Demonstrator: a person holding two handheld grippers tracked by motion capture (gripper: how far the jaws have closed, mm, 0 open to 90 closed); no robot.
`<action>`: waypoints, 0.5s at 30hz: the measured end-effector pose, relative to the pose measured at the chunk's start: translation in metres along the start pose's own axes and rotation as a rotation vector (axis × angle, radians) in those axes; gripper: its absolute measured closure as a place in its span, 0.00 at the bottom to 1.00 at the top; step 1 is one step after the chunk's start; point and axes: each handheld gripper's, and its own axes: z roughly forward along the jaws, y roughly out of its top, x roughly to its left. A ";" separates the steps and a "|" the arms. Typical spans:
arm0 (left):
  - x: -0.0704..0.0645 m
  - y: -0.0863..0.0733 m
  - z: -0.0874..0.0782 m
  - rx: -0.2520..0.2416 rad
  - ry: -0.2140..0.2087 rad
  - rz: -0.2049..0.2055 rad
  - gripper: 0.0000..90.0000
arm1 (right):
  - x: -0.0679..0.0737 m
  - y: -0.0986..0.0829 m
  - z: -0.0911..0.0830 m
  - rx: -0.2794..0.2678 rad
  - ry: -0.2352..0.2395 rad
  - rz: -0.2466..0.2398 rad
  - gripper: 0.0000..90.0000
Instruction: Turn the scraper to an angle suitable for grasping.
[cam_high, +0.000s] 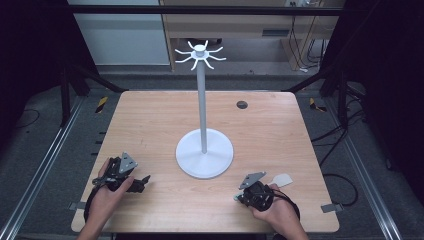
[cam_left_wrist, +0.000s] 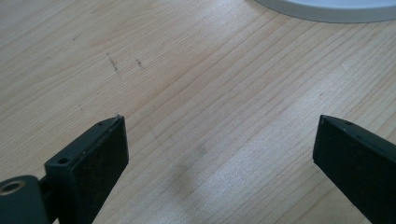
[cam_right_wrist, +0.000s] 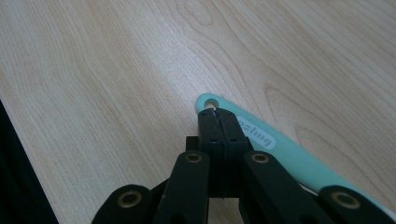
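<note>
Wooden table (cam_high: 150, 120); right claw (cam_right_wrist: 218, 113) hides much of spatula (cam_right_wrist: 280, 149).

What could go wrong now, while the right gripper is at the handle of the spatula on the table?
1. The right gripper is closed near the hole end of the mint handle; whether it holds the handle cannot be told, so the spatula may stay flat on the table when lifted.
2. The white stand is tall and thin; a swinging spatula could knock it.
3. The left gripper is open and far from helping.
</note>
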 end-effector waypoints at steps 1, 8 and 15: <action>0.000 0.000 0.000 0.000 0.000 0.000 0.03 | 0.000 0.000 0.000 0.002 0.000 0.003 1.00; 0.000 0.000 0.000 -0.003 0.000 0.000 0.03 | -0.001 0.000 0.000 0.002 0.004 0.001 1.00; 0.000 0.000 0.000 0.000 -0.001 0.002 0.03 | -0.003 0.002 0.002 -0.004 0.001 0.004 1.00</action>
